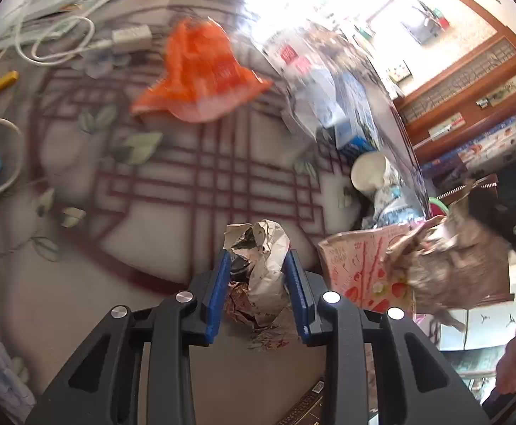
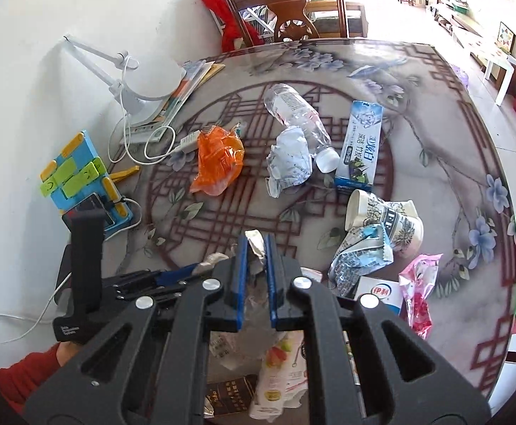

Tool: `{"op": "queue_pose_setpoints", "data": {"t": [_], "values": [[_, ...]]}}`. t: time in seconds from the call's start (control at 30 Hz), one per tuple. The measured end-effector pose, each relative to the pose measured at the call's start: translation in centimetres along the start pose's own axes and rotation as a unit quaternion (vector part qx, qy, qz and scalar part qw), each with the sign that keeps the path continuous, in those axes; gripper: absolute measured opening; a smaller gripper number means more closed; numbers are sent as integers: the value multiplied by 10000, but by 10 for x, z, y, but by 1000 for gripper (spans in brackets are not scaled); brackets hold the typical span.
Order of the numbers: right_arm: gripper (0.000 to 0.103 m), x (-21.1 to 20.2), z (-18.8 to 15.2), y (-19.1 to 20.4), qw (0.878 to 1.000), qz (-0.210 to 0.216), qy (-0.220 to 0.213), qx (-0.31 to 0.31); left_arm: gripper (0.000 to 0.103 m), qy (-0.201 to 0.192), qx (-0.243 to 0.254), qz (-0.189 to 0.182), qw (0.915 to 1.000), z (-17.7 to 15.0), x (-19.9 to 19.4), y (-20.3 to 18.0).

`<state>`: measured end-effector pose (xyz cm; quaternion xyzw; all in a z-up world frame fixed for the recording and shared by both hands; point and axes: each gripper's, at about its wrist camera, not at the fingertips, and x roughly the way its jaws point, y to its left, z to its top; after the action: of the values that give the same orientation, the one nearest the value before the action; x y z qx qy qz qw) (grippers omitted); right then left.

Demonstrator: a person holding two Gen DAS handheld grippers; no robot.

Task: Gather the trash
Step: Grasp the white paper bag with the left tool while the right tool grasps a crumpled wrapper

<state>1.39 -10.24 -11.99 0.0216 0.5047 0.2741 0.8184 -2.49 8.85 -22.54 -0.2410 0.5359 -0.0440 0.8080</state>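
Left gripper [image 1: 258,283] clamped on crumpled paper [image 1: 268,265], right gripper [image 2: 256,248] pinching a paper scrap [image 2: 256,242], plastic bottle [image 2: 293,113] only in right view.

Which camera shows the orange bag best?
The right wrist view: the orange bag is sharp and whole on the table there. The left wrist view shows it too, but blurred by motion.

Table [image 2: 435,163], clearance notes. Open lane: we see bare patterned top between orange wrapper [image 2: 217,157] and paper cup [image 2: 382,219], centre-front. Far edge by chair [image 2: 293,10] also bare. Blocked centre: crumpled white paper [image 2: 288,161], touching plastic bottle [image 2: 295,115]; toothpaste box [image 2: 360,145] just beside. Right-front crowded: cup, blue foil wrapper [image 2: 359,255], milk carton [image 2: 378,292], pink wrapper [image 2: 417,294]. Left edge: desk lamp [image 2: 123,71], cables, toy block [image 2: 80,180].
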Motion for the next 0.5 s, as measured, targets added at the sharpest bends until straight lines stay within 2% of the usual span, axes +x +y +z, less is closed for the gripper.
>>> {"op": "queue_pose_setpoints", "data": {"t": [0.13,0.17,0.2,0.23,0.27,0.3,0.33,0.37,0.4,0.43,0.5], "values": [[11,18,-1,1,9997,-56,227,-15,29,-152,-78,142,9998,1,-15,11],[15,22,-2,1,9996,-60,285,-16,30,-142,-103,170,9997,2,-16,15],[21,28,-2,0,9993,-40,382,-23,30,-122,-131,197,9996,2,-16,19],[40,31,-3,-1,9991,-49,428,-8,32,-93,-170,230,9995,2,-15,23],[54,32,-4,-2,9991,-93,414,24,36,-69,-221,248,9994,2,-15,28],[58,31,-5,-3,9993,-145,352,58,38,-72,-318,262,9991,1,-17,33],[60,31,-6,-4,9993,-177,313,90,44,-110,-406,260,9988,1,-20,37],[62,31,-6,-5,9992,-176,329,115,56,-141,-455,273,9985,0,-24,41],[64,34,-6,-5,9990,-151,399,117,62,-197,-484,332,9981,-1,-28,43],[67,39,-6,-4,9985,-114,523,59,66,-249,-489,387,9977,-1,-31,45],[67,51,-11,7,9966,-123,778,-231,66,-280,-537,448,9972,-3,-37,51]]}}
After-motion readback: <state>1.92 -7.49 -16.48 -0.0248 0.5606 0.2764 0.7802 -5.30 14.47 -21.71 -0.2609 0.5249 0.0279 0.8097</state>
